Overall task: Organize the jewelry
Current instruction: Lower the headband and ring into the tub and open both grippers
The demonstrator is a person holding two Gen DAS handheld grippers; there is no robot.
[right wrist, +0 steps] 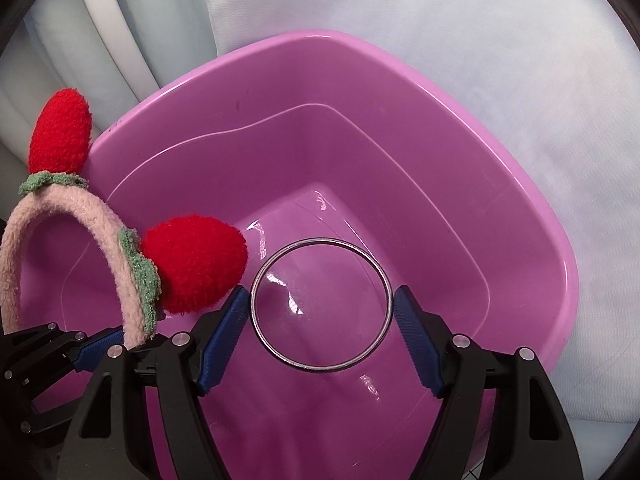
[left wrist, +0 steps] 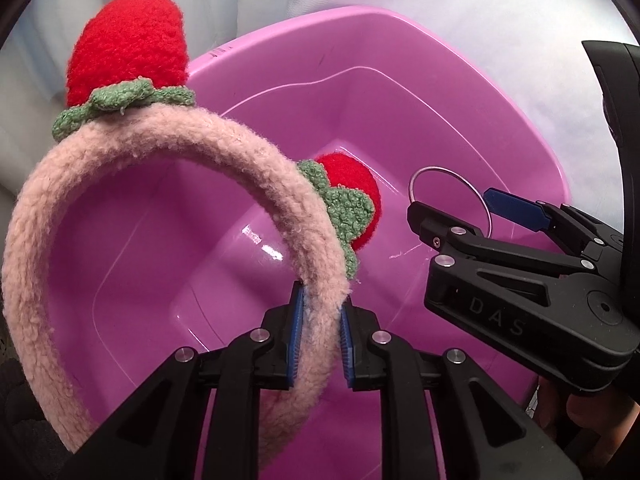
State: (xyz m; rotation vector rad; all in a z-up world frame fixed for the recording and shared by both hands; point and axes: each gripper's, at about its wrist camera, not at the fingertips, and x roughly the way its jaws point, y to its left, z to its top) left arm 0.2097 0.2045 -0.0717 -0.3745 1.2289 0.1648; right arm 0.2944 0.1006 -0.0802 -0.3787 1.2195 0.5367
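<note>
left gripper (left wrist: 322,336): pinching the headband (left wrist: 168,184) on one leg of its arc, blue pads (left wrist: 295,336) pressed against the fuzz on both sides.
right gripper (right wrist: 322,306): jaws spread around the bangle (right wrist: 321,305); ring sits between the two blue pads (right wrist: 224,336), touching or just off each. Cannot tell from either view whether it is truly clamped.
headband: pink fuzzy band, held up over the tub (left wrist: 532,152), arc standing roughly upright. In the right wrist view it sits at the left edge (right wrist: 80,216), above the tub's left rim.
strawberries: two red plush ones with green leaf collars. One on top of the arc (left wrist: 128,44), one on the side facing the tub's middle (left wrist: 352,196). In the right wrist view the side one (right wrist: 194,264) is just beside the right gripper's left pad.
bangle: thin silver ring, held in the air over the tub's interior, seen face-on from the right wrist, edge-on and partly hidden by the right gripper (left wrist: 452,216) from the left wrist.
tub: pink plastic, squarish with rounded corners, glossy floor; nothing visible lying in it (right wrist: 552,264).
surface: white cloth (right wrist: 480,40) under and behind the tub, folds at the far left.
grippers relative: side by side over the tub, left gripper (right wrist: 100,346) low at the left of the right wrist view, near but not touching.
</note>
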